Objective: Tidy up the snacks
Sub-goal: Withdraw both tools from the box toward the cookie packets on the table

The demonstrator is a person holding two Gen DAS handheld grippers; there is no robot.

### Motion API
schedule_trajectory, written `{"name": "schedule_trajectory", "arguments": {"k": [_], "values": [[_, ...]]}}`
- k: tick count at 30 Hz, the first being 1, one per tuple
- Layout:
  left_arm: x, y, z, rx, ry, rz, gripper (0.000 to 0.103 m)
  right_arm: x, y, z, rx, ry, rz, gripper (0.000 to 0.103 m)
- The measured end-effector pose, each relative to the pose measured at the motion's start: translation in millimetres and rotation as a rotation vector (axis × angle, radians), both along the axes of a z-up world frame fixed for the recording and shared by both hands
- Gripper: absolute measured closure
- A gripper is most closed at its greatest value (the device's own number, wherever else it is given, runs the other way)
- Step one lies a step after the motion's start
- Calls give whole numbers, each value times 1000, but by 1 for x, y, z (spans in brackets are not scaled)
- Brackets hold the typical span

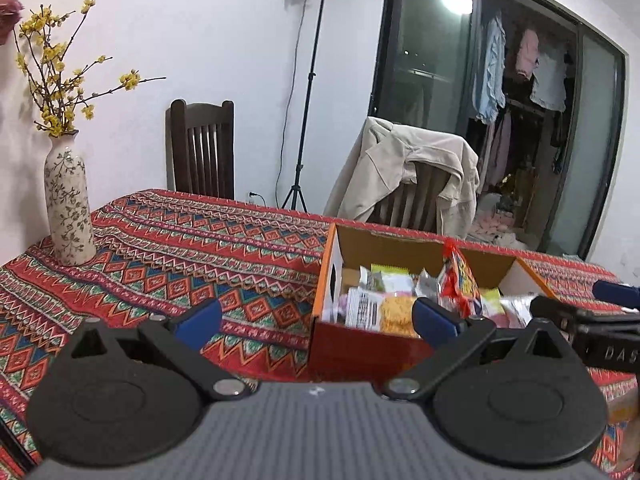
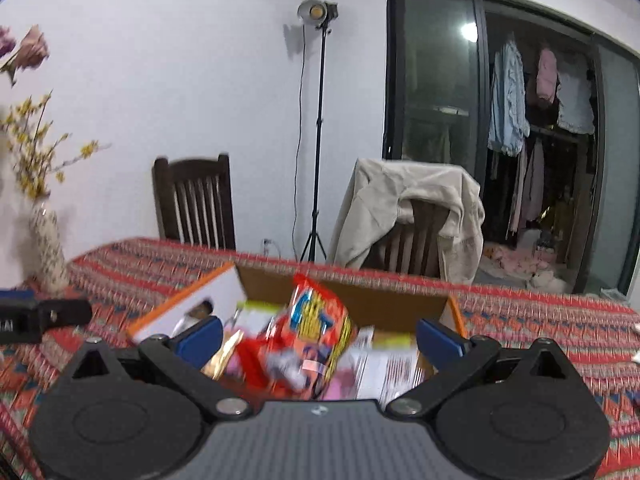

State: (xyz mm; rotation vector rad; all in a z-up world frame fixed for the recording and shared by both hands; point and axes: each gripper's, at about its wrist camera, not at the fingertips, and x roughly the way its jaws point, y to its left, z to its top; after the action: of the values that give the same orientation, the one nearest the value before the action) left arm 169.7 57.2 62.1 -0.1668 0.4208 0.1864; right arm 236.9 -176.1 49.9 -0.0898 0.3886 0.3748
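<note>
Snacks: heaped in the open cardboard box [image 1: 404,248] on the desk [image 1: 180,248]; a red packet [image 2: 316,324] stands tallest.
Left claw [image 1: 318,316]: spread wide, holding nothing, beside the box.
Right claw [image 2: 320,336]: spread wide, empty, over the box.
Step advice: probably tidying; lower slowly, pinch one packet's edge.
Writing: packet print blurred; "DAS" shows on the other claw's body.

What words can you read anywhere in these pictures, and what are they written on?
"DAS": white letters on the black body of the right gripper, cut off at the picture's edge in the left wrist view.
Red snack bag in the cardboard box: big yellow and blue lettering, too blurred to read.
White packet in the box: dark print or stripes, too small to read.
Left gripper's body: a white mark at the frame edge, unreadable.
</note>
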Motion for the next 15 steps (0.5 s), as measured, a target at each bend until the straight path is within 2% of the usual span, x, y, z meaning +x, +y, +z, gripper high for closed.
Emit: {"name": "schedule_trajectory", "arguments": {"k": [6,15], "values": [[-23,5,-12,51,26,-20,0,-22,-6,-20,-20,111,3,0],[-36,27,-40,64,85,-15,0,-37,-13,-55,-62,256,6,0]]}}
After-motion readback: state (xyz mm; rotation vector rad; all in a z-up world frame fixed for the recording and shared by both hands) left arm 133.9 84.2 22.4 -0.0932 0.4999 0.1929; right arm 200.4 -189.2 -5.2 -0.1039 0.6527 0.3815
